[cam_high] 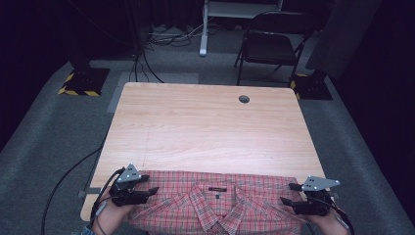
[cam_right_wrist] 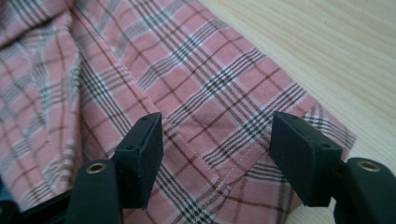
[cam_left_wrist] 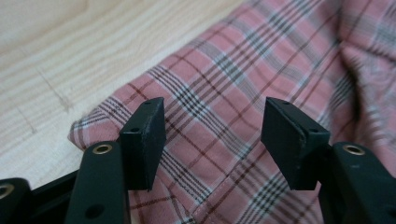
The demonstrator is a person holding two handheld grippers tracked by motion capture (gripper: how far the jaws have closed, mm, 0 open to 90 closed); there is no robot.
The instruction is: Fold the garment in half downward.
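Pink plaid shirt (cam_high: pixel 215 205) spread flat along the near edge of the bench (cam_high: pixel 205 127), collar up, stretched between the two tools. Left tool (cam_high: pixel 152 184) sitting right at the shirt's left corner, jaws apart, nothing pinched. In the left gripper view, left tool (cam_left_wrist: pixel 212 135) hovering just over the shirt (cam_left_wrist: pixel 243 102), cloth showing in the gap between the pads (cam_left_wrist: pixel 144 140), corner of the fabric poking out just past one jaw onto bare bench (cam_left_wrist: pixel 70 51). Same deal on the other side: right tool (cam_high: pixel 288 194) at the shirt's right corner, jaws apart too, no grip on anything. Right gripper view: right tool (cam_right_wrist: pixel 217 156) above the shirt (cam_right_wrist: pixel 187 79), hem seam running under the gap, bench (cam_right_wrist: pixel 327 51) just beyond the far jaw.

No containers anywhere. Beyond the tools, a small round hole (cam_high: pixel 243 99) near the far edge of the bench. Folding chair (cam_high: pixel 271 44) and floor cables (cam_high: pixel 171 34) well behind it, nothing blocking the shirt.
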